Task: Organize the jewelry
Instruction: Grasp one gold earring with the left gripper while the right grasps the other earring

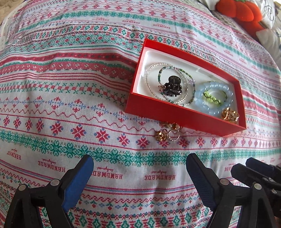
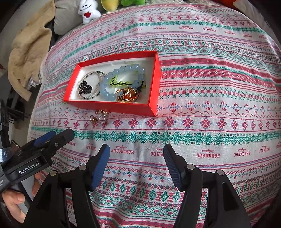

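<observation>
A red box (image 1: 177, 114) (image 2: 112, 106) with a white lining lies on the patterned cloth. It holds a pale blue bead bracelet (image 1: 200, 98) (image 2: 105, 83), a green bead bracelet (image 1: 211, 98), thin beaded strands (image 1: 152, 91) (image 2: 91, 73), a dark hair claw (image 1: 173, 86) (image 2: 85, 87) and gold rings (image 1: 230, 114) (image 2: 126, 95). Small gold earrings (image 1: 166, 132) (image 2: 97, 117) lie on the cloth against the box's near wall. My left gripper (image 1: 139, 162) is open and empty, nearer than the earrings. My right gripper (image 2: 136, 151) is open and empty, below the box.
The patterned cloth (image 2: 210, 105) covers a rounded surface. Plush toys sit at its far edge: red ones (image 1: 240, 12), a white one (image 2: 88, 10). A beige cloth (image 2: 26, 52) hangs at the left. A hand (image 2: 12, 200) holds the left gripper's body (image 2: 29, 164).
</observation>
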Demonstrator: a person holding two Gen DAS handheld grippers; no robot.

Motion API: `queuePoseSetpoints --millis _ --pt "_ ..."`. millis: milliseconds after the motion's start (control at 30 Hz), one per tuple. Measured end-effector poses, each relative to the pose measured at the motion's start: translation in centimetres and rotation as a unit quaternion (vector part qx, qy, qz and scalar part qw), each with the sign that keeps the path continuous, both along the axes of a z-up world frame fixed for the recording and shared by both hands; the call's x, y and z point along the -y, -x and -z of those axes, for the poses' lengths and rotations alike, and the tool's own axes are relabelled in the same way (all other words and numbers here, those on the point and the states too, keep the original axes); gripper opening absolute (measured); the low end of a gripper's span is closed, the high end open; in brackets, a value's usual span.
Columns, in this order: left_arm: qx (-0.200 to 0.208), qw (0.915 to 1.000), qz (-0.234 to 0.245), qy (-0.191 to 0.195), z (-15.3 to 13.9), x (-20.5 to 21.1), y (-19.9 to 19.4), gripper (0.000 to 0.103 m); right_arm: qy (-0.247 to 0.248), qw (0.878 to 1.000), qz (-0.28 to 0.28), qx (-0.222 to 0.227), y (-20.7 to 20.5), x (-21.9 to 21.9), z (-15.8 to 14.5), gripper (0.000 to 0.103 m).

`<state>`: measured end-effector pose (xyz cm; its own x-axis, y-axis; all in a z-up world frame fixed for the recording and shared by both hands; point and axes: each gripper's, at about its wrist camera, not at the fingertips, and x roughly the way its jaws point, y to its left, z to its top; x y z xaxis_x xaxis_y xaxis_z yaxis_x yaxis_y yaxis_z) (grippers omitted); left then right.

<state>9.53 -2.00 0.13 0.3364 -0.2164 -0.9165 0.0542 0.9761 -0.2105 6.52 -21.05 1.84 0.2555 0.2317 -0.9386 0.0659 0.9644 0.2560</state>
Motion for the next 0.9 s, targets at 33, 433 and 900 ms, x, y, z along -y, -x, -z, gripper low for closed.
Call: queuePoseSetpoints --millis 33,433,900 --pt "-0.001 1.0 0.0 0.0 0.2 0.1 0.0 0.089 0.002 1.0 0.001 -0.001 0.0 0.0 0.1 0.066" --pt "-0.002 0.9993 0.001 0.037 1.5 1.3 -1.7 0.044 -0.001 1.0 0.01 -0.006 -0.1 0.4 0.5 0.066" --pt "-0.005 0.9994 -0.006 0.033 3.4 4.1 -3.7 0.007 -0.003 1.0 0.015 -0.01 -0.3 0.8 0.9 0.066"
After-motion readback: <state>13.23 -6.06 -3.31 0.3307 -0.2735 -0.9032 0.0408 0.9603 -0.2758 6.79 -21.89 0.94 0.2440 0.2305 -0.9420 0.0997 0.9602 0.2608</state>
